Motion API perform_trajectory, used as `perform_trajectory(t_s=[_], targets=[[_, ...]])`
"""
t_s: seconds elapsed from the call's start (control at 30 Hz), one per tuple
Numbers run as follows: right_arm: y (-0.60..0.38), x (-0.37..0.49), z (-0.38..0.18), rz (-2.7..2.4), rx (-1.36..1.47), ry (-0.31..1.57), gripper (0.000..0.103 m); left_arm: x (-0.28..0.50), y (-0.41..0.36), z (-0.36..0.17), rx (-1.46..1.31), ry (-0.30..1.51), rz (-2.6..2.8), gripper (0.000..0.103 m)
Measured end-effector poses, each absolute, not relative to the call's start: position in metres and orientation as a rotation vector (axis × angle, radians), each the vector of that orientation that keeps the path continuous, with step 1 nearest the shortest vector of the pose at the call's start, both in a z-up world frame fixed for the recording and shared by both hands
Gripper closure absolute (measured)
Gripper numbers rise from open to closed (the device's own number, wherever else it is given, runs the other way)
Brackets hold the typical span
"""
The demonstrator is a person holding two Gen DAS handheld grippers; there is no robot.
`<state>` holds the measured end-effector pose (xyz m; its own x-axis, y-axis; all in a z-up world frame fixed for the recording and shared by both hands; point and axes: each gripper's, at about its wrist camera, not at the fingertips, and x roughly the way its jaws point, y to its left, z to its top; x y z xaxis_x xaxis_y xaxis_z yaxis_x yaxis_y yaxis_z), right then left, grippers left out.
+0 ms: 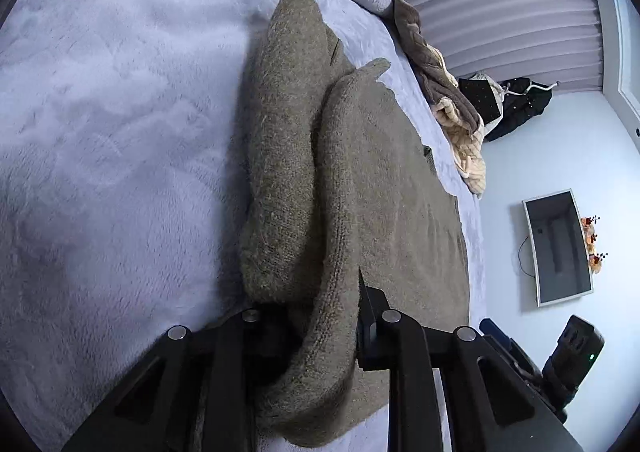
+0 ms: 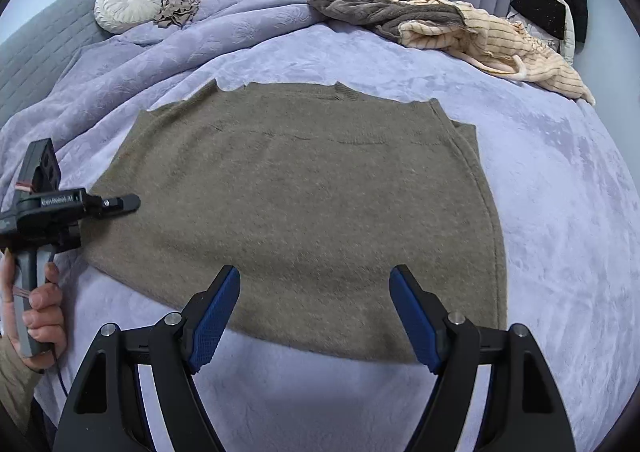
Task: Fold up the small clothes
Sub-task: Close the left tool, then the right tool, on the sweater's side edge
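Clamping a thick folded edge of the olive-brown knit sweater (image 1: 348,188), the left gripper (image 1: 324,316) holds the fabric bunched between its closed fingers. Right gripper (image 2: 316,300) hovers released, blue pads (image 2: 214,316) spread wide above the near hem. The sweater lies flat on the lavender blanket (image 2: 560,188). A striped cream-and-brown garment (image 2: 460,28) is heaped at the far edge; a round white cushion (image 2: 128,4) rests beyond.
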<state>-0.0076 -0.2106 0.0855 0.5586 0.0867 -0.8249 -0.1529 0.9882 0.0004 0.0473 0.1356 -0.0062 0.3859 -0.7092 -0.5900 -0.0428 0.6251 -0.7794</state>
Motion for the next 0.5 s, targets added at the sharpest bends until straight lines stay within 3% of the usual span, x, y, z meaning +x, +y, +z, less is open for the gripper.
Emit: perform_trajectory(t_s=[0.27,0.5], targets=[[-0.141,0.095,0.092,0.277,0.046,1.062,0.021,0.036,0.119,-0.002,-0.671,0.975,-0.430,0.078],[-0.047,0.176,0.046,0.323,0.067,1.224,0.021,0.036,0.106,0.002,-0.588,0.936,-0.402,0.078]])
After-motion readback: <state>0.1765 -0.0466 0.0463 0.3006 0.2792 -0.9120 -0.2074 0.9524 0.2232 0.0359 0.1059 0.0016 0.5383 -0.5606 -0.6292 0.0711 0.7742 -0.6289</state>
